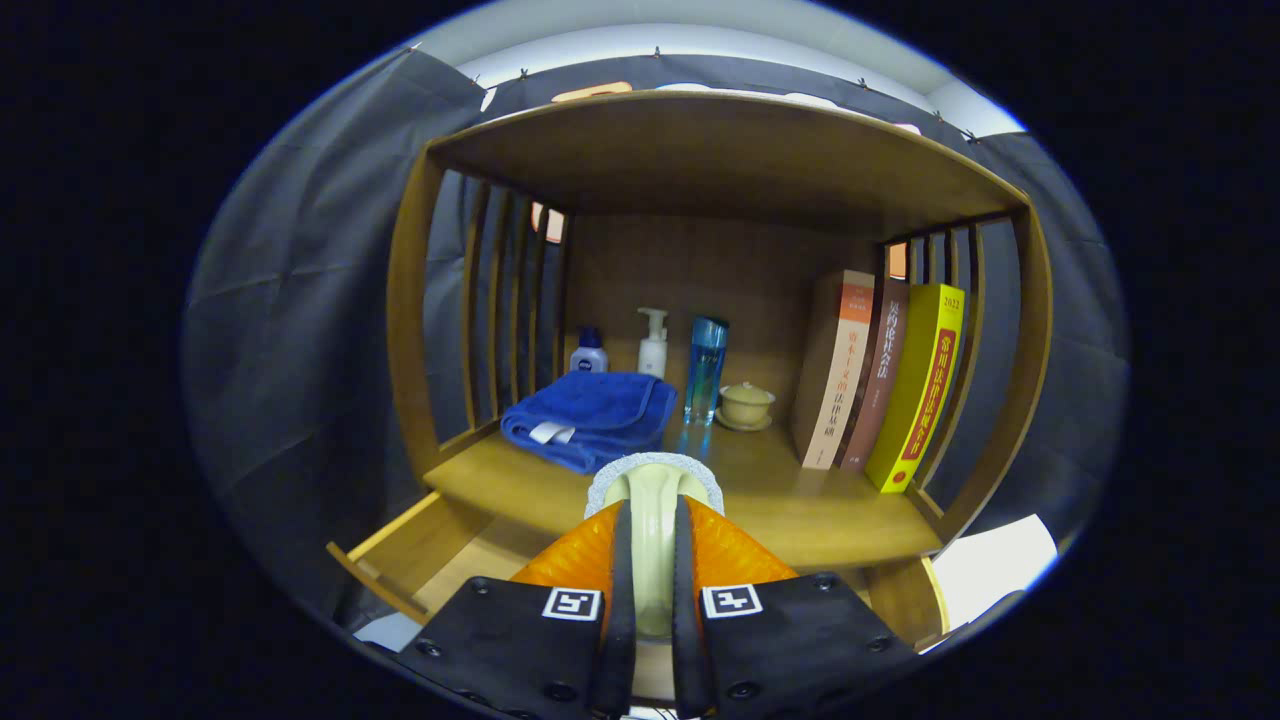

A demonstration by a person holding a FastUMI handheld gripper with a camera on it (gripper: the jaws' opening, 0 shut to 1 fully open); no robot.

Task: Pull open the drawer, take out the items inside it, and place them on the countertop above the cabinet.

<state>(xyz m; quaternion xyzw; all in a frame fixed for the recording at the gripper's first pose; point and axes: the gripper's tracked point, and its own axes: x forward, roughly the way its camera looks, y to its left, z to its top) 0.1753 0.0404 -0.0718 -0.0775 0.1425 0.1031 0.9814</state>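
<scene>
Right up close, the gripper (653,520) has both fingers pinching a pale cream-green handled tool (655,540), its round grey-rimmed head (654,472) poking up just ahead of the fingertips. Beneath the fingers, the drawer (405,550) stands pulled open, its light wooden front edge running off toward 8 o'clock. Beyond the fingers, at 12 o'clock, lies the wooden countertop (800,510), roofed by a shelf with slatted sides and dark cloth hanging around the booth. Count with me: one folded blue towel (590,415) at 11 o'clock of the tool head; three bottles along the back, a small blue-capped one (588,352), a white pump bottle (653,344), and a tall blue one (706,368); one lidded cup on a saucer (746,405) just beside that; three books (885,385) standing at 2 o'clock, leaning against the right slats.
</scene>
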